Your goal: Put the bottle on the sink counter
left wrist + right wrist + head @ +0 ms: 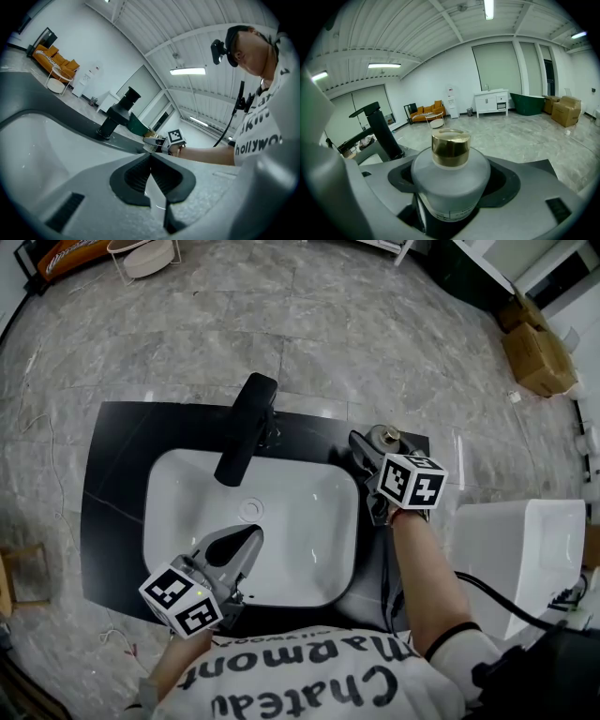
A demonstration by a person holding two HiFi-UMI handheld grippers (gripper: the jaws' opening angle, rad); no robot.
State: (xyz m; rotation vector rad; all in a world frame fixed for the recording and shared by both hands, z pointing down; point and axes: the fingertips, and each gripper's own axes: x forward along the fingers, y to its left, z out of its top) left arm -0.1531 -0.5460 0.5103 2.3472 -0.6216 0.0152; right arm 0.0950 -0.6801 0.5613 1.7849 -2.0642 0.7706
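A frosted grey bottle (451, 174) with a gold cap (450, 147) sits upright between the jaws of my right gripper (452, 190), which is shut on it. In the head view the bottle (383, 438) and right gripper (372, 454) are over the back right corner of the black sink counter (117, 457); whether the bottle touches the counter I cannot tell. My left gripper (247, 542) hovers over the front of the white basin (300, 521). Its jaws are shut with nothing between them (150, 159).
A black faucet (246, 427) stands at the back of the basin, left of the bottle. A white fixture (525, 549) stands right of the counter. Cardboard boxes (539, 352) lie far right, an orange sofa (80, 254) and round stool (145, 254) far back.
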